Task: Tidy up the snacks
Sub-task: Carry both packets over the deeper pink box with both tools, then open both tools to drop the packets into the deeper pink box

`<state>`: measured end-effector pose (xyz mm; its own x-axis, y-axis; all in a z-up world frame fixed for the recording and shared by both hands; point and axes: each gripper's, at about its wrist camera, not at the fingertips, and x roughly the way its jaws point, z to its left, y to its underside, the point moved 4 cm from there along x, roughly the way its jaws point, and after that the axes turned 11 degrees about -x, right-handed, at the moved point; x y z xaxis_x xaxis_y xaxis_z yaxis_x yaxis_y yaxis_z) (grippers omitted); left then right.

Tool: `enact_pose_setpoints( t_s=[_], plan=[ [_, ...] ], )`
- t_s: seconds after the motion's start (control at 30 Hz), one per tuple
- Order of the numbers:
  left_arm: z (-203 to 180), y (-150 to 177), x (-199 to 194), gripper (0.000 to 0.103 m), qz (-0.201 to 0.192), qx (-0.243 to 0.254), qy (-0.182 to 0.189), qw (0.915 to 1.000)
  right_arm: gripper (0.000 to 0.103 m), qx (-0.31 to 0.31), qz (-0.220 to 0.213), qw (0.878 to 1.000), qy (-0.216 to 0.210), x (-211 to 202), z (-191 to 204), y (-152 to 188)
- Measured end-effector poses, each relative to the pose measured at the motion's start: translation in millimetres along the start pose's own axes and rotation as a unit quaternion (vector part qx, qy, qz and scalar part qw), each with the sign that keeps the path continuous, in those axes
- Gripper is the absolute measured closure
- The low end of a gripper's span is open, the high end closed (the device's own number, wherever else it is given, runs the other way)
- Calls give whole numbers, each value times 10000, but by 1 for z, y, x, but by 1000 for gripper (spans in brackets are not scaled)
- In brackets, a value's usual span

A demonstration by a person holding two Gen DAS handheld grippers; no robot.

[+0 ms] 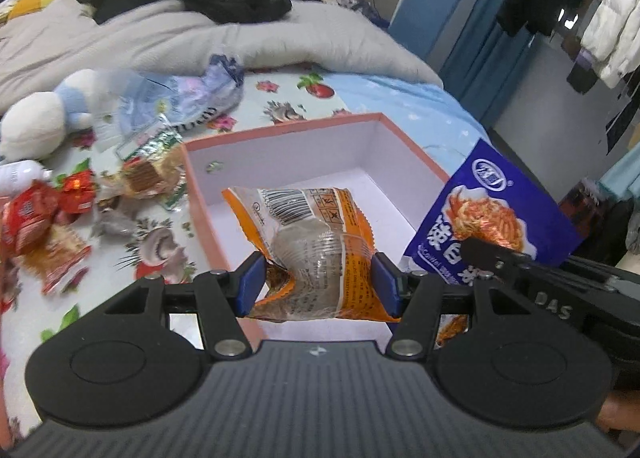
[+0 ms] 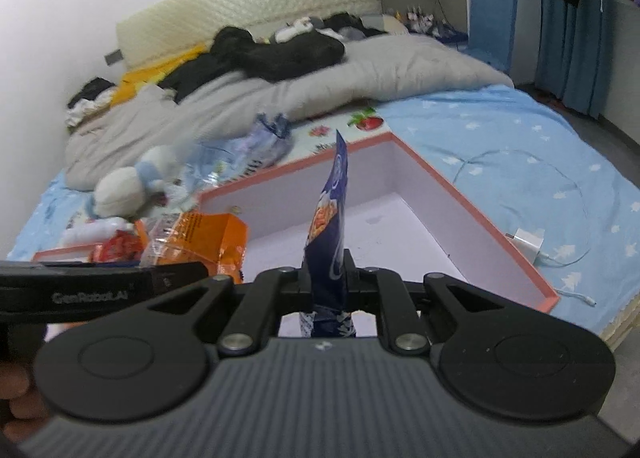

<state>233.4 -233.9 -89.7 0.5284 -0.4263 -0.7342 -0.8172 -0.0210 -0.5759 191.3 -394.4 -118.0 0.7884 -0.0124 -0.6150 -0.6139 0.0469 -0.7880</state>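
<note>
My left gripper [image 1: 318, 284] is shut on an orange snack packet [image 1: 308, 242] and holds it over the near part of an open pink box with a white inside [image 1: 280, 129]. My right gripper [image 2: 328, 278] is shut on a blue snack packet [image 2: 330, 225], held edge-on over the same box [image 2: 480, 213]. The blue packet [image 1: 492, 217] shows to the right in the left wrist view, and the orange packet [image 2: 200, 238] shows at the left in the right wrist view. The box floor looks bare.
Loose snacks lie left of the box: red packets [image 1: 32, 213] and a green-edged biscuit pack [image 1: 152, 169]. A white-and-blue plush toy [image 1: 44, 113], a crumpled plastic bag [image 1: 188, 93], a grey duvet [image 1: 200, 33] and a white charger with cable [image 2: 528, 242] lie on the bed.
</note>
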Motion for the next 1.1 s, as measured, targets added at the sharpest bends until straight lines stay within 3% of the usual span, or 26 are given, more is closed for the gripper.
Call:
enact_pose_setpoints(
  t_s=[0.23, 0.4, 0.47, 0.5, 0.53, 0.6, 1.1],
  plan=[
    [4, -13, 65, 40, 357, 51, -120, 9993, 88, 147, 361, 9992, -59, 55, -18, 10],
    [9, -17, 80, 38, 388, -8, -133, 9992, 87, 213, 494, 9985, -121, 72, -23, 13],
    [10, -18, 79, 33, 350, 48, -144, 9993, 82, 238, 526, 9983, -87, 74, -23, 13],
    [10, -18, 77, 29, 323, 81, -188, 9993, 71, 271, 540, 9981, -80, 73, -24, 12],
    [11, -18, 74, 28, 277, 96, -201, 9994, 58, 317, 522, 9981, -100, 72, -25, 12],
    [13, -18, 66, 28, 223, 98, -157, 9996, 48, 397, 427, 9982, -138, 64, -25, 11],
    [17, 10, -69, 28, -558, 162, -99, 9983, 48, 244, -264, 9989, -312, -36, 24, 10]
  ],
)
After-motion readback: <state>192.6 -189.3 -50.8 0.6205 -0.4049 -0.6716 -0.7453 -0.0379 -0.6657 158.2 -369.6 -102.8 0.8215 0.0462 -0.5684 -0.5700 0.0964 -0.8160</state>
